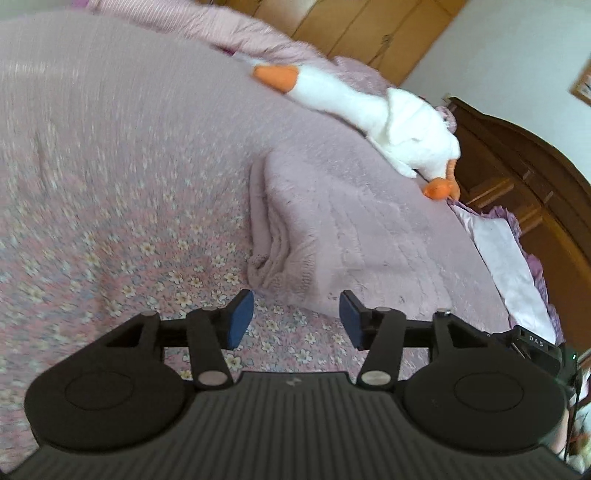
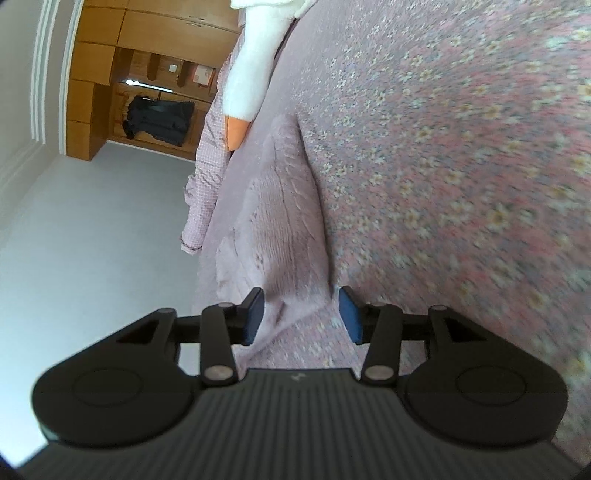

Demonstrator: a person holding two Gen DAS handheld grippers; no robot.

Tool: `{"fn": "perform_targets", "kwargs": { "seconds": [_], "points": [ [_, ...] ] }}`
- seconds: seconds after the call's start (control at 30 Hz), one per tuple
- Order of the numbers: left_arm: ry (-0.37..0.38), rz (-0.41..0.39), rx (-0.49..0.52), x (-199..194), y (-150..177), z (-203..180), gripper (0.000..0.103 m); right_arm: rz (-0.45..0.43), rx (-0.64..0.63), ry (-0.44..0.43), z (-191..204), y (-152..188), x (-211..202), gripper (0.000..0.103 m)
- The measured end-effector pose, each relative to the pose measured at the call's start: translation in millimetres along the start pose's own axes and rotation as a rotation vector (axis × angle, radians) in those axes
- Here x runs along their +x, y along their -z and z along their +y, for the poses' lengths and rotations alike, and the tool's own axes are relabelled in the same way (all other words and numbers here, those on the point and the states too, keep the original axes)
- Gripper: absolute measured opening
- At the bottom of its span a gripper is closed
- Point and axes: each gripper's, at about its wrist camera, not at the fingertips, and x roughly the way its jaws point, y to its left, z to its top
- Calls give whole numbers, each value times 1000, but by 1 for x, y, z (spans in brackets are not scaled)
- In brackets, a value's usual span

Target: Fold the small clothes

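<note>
Both views are blurring across the floral bedspread [image 1: 110,206], so its flower print is smearing into streaks toward the edges. In the left wrist view the goose toy [image 1: 369,110] is lying beyond the folded garment, its far end running into the rumpled pink bedding [image 1: 229,33] behind it. In the right wrist view the toy [image 2: 251,62] is being cut off by the top edge, showing only a white length and an orange part. A dark device [image 1: 535,343] is peeking in at the right edge of the left view; the letters "DAS" are showing on it, and the rest is hidden. A small pale mark is sitting on each gripper body, too small to read. Dark clothing [image 2: 159,118] is hanging in the wooden wardrobe [image 2: 99,74], its detail hard to make out.

The left gripper [image 1: 295,319] is standing with its jaws spread wide, holding nothing; its blue pads [image 1: 240,321] are hovering over the bedspread just short of the sweater [image 1: 332,236]. That mauve knit sweater is lying folded on the bed, near the toy and a headboard [image 1: 517,177].

The right gripper [image 2: 301,314] is likewise released, jaws wide apart. The sweater's [image 2: 273,221] near corner is lying between its pads [image 2: 253,317], though whether either pad is touching the cloth I cannot tell.
</note>
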Motion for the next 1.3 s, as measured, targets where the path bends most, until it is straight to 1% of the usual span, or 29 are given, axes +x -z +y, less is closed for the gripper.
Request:
{"fn": "perform_targets", "kwargs": {
  "seconds": [0.07,0.13,0.2,0.37,0.43,0.5,0.53,0.57,0.63,0.67,0.73,0.8,0.9,0.97,1.0,1.03,1.07,1.13,1.2,1.3],
  "points": [
    [4,-19,42,-14,2,-6,66,-4,-29,13,4,6,-7,48],
    [7,-38,81,-24,3,-15,68,-14,-69,20,9,12,-13,48],
    [5,-60,119,-34,4,-21,70,-40,-127,25,15,17,-19,48],
    [-12,-108,209,-44,1,-33,81,-144,-374,44,44,31,-27,49],
    [-25,-123,253,-42,1,-37,82,-150,-492,47,57,36,-24,49],
    [-25,-137,287,-37,2,-39,83,-182,-607,52,70,44,-20,49],
    [-26,-142,298,-35,2,-40,86,-197,-658,53,76,47,-19,49],
    [-25,-148,302,-31,2,-40,88,-222,-712,53,82,51,-18,49],
    [-10,-175,302,-26,-1,-38,92,-300,-815,49,90,60,-16,50],
    [-1,-188,306,-22,-2,-38,94,-344,-870,43,93,65,-15,54],
    [19,-215,338,-14,-7,-40,98,-421,-957,16,99,71,-14,78],
    [27,-231,395,-5,-12,-46,100,-481,-997,-9,103,71,-15,88],
    [33,-271,477,3,-19,-54,101,-509,-1012,-7,111,60,-12,88],
    [45,-319,504,3,-29,-57,101,-569,-1037,25,120,56,-13,88],
    [52,-346,506,2,-35,-59,102,-597,-1050,24,124,54,-15,90],
    [59,-361,500,1,-41,-59,103,-610,-1060,12,129,50,-16,97],
    [65,-373,491,1,-46,-61,103,-616,-1062,-1,134,47,-17,103],
    [78,-376,485,3,-53,-62,103,-625,-1060,-28,140,42,-15,103],
    [92,-349,518,11,-52,-65,103,-603,-1079,-37,141,38,-5,103],
    [73,-305,567,33,-40,-62,103,-538,-1124,18,132,40,10,103]
  ]
}}
